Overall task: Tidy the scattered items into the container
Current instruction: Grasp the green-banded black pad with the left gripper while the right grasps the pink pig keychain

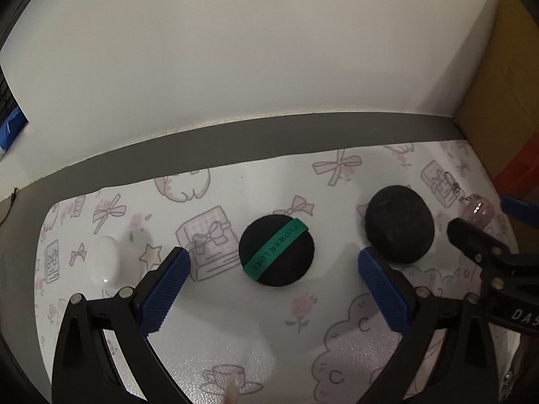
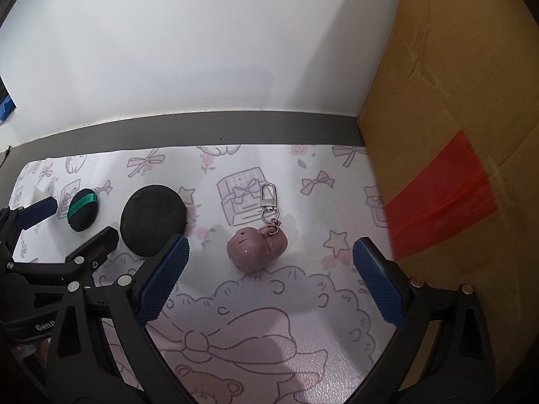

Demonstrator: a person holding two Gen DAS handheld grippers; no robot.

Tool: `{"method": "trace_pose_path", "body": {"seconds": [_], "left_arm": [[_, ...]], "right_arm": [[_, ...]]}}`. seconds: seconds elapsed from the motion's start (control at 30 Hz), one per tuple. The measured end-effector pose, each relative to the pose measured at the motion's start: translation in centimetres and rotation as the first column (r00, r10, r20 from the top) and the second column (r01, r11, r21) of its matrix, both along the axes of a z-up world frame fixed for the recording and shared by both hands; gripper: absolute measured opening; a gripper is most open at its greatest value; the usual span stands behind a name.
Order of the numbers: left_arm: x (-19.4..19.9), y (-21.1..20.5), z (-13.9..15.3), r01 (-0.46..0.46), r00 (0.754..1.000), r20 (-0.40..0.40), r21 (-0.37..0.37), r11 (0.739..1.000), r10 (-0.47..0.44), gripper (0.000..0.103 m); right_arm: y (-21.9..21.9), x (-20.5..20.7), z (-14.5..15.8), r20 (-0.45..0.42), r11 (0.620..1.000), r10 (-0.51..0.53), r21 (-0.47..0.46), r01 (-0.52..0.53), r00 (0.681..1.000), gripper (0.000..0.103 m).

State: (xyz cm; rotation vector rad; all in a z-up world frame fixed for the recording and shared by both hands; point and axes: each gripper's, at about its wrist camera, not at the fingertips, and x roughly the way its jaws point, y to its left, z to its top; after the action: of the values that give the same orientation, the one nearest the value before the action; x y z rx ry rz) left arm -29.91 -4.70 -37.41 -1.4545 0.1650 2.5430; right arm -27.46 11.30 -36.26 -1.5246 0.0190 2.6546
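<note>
Left gripper point(image 1: 274, 262) gapes wide, empty — banded black puff point(image 1: 276, 250) just ahead. Right gripper point(image 2: 269, 256) likewise wide, empty — pink keychain point(image 2: 256, 248) ahead between its fingers.

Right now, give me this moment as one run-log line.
left gripper: open, facing banded puff | right gripper: open, facing pink keychain | plain puff: on mat | nothing held

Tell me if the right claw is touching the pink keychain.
Apart. The right wrist view shows the open right claw with mat visible between each finger and the pink keychain.
</note>
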Motion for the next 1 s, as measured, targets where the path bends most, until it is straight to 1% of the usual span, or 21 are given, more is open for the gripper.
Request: {"method": "trace_pose_path", "body": {"seconds": [0.23,0.43,0.5,0.53,0.57,0.6,0.63,0.67,0.7,0.73,0.77,0.8,0.87,0.93,1.0], "left_arm": [[0.1,0.2,0.1,0.002,1.0,-0.012,0.002,1.0,-0.002,0.103],[0.4,0.5,0.2,0.007,1.0,-0.019,0.004,1.0,-0.007,0.103],[0.5,0.6,0.2,0.007,1.0,-0.018,0.005,1.0,-0.007,0.102],[0.5,0.7,0.2,0.008,1.0,-0.017,0.006,1.0,-0.008,0.102],[0.6,0.7,0.3,0.009,1.0,-0.017,0.006,1.0,-0.009,0.102],[0.6,0.8,0.3,0.011,1.0,-0.018,0.006,1.0,-0.011,0.1],[0.8,0.9,0.4,0.017,1.0,-0.021,0.007,1.0,-0.017,0.096],[0.9,1.1,0.5,0.03,0.999,-0.028,0.008,1.0,-0.03,0.091],[1.1,1.3,0.7,0.041,0.999,-0.033,0.009,0.999,-0.041,0.084],[1.2,1.5,0.8,0.048,0.998,-0.035,0.007,0.999,-0.047,0.081],[1.3,1.7,0.9,0.049,0.998,-0.032,0.007,0.999,-0.049,0.08],[1.3,1.8,0.9,0.048,0.998,-0.03,0.008,0.999,-0.048,0.08],[1.3,1.9,1.1,0.038,0.999,-0.02,0.008,0.999,-0.038,0.076],[1.2,1.9,1.2,0.024,1.0,-0.013,0.008,1.0,-0.024,0.069],[1.1,1.9,1.3,0.016,1.0,-0.011,0.007,1.0,-0.016,0.066]], "right_arm": [[0.1,-0.4,-0.6,0.024,1.0,0.001,-0.005,-0.001,1.0,0.095],[0.3,-0.5,-0.6,0.027,1.0,0.001,-0.025,-0.001,1.0,0.09],[0.5,-0.4,-0.5,0.025,1.0,0.001,-0.023,0.0,1.0,0.084],[0.5,-0.4,-0.3,0.022,1.0,0.0,-0.023,0.001,1.0,0.079],[0.5,-0.4,-0.2,0.02,1.0,-0.003,-0.022,0.003,1.0,0.07],[0.6,-0.4,0.0,0.018,1.0,-0.006,-0.02,0.006,1.0,0.066],[0.7,-0.3,0.1,0.018,1.0,-0.008,-0.019,0.008,1.0,0.06],[0.7,-0.3,0.1,0.019,1.0,-0.009,-0.019,0.01,1.0,0.057],[0.7,-0.4,0.2,0.019,1.0,-0.012,-0.018,0.012,1.0,0.055],[0.7,-0.5,0.2,0.019,1.0,-0.015,-0.017,0.016,1.0,0.048],[0.7,-0.5,0.3,0.02,1.0,-0.019,-0.016,0.019,1.0,0.039],[0.8,-0.5,0.4,0.021,1.0,-0.022,-0.015,0.022,1.0,0.035],[0.9,-0.6,0.5,0.023,1.0,-0.022,-0.017,0.022,0.999,0.034],[0.8,-0.7,0.6,0.024,1.0,-0.021,-0.014,0.022,0.999,0.034],[0.8,-0.8,0.6,0.026,1.0,-0.021,-0.013,0.021,0.999,0.034]]}}
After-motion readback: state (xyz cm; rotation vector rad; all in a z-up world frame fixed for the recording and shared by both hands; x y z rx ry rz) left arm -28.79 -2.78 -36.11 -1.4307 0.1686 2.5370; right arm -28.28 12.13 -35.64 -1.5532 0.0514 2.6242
